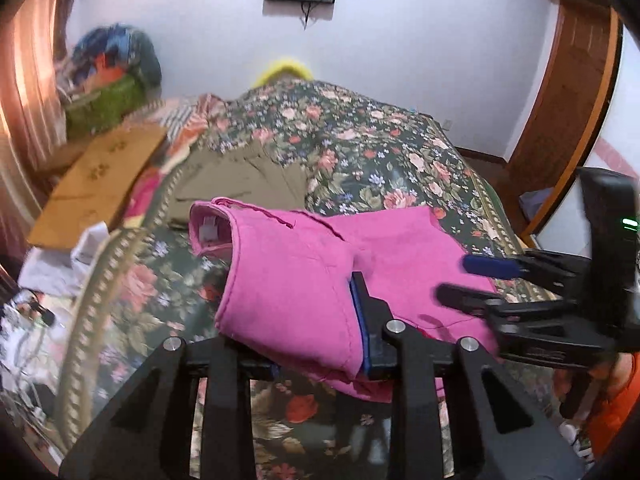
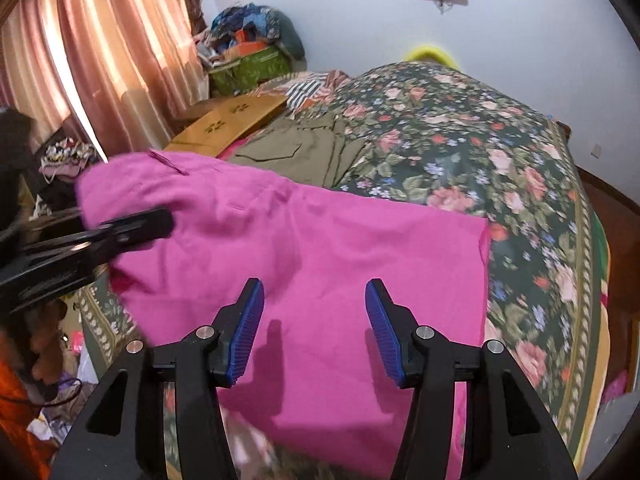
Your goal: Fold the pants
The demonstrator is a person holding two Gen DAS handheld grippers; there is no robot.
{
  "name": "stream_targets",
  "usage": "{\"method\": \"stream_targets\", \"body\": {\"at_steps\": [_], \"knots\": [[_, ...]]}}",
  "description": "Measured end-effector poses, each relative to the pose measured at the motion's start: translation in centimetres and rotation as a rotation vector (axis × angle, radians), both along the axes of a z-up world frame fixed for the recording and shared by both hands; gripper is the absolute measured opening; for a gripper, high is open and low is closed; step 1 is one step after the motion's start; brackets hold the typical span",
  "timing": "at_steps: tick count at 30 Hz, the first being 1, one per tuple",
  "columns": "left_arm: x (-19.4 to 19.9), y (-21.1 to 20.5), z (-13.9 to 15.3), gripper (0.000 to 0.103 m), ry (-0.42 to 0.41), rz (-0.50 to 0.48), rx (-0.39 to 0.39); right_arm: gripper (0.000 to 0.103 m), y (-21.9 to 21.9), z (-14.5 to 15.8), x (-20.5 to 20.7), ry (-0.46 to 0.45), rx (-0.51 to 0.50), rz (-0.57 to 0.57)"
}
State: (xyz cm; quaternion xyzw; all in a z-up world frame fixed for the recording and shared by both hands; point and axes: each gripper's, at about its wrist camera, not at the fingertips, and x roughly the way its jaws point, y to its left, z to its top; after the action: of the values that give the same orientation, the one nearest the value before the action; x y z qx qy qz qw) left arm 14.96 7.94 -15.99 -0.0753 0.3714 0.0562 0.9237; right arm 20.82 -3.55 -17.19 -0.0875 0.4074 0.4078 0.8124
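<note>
Left gripper [image 1: 320, 312] clamped on the pink pants [image 1: 288, 276] (waist end lifted); right gripper [image 2: 314, 328] open above cloth. Carry over evenly, edges matched.

Both wrist cameras look down closely, sharing the pink pants [image 1: 288, 280]

pink pants [image 2: 320, 240]: 1 | olive garment [image 2: 304, 148]: 1 | cardboard box [image 2: 232, 120]: 1
</note>
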Motion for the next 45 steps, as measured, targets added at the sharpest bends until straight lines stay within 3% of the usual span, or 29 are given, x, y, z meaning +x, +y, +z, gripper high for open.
{"method": "stream_targets", "body": {"at_steps": [6, 11, 14, 20, 24, 27, 41, 45], "knots": [[-0.7, 0.0, 0.9, 0.028, -0.026, -0.017, 0.016, 0.049, 4.7, -3.7, 0.1, 0.151, -0.062, 0.138], [-0.3, -0.5, 1.1, 0.026, -0.039, -0.043, 0.019, 0.050, 6.1, -4.1, -1.4, 0.130, -0.080, 0.181], [-0.2, -0.9, 1.4, 0.025, -0.048, -0.060, 0.025, 0.050, 4.8, -3.8, -1.0, 0.165, -0.044, 0.151], [0.4, -2.4, 2.1, 0.025, -0.056, -0.108, 0.053, 0.050, -0.8, -1.9, -1.9, 0.105, -0.014, 0.048], [0.9, -3.9, 2.6, 0.025, -0.061, -0.147, 0.080, 0.050, -3.5, -2.7, -2.3, 0.102, -0.040, -0.005], [1.4, -5.2, 2.9, 0.025, -0.065, -0.176, 0.092, 0.050, -4.5, -4.0, -2.2, 0.119, -0.033, -0.024], [3.5, -10.5, 1.9, 0.024, -0.010, -0.317, 0.122, 0.053, -7.6, -2.8, -2.4, 0.089, 0.041, -0.106], [4.3, -11.7, 1.3, 0.024, 0.014, -0.351, 0.112, 0.053, -9.0, -3.9, -2.0, 0.102, 0.023, -0.150]]}}
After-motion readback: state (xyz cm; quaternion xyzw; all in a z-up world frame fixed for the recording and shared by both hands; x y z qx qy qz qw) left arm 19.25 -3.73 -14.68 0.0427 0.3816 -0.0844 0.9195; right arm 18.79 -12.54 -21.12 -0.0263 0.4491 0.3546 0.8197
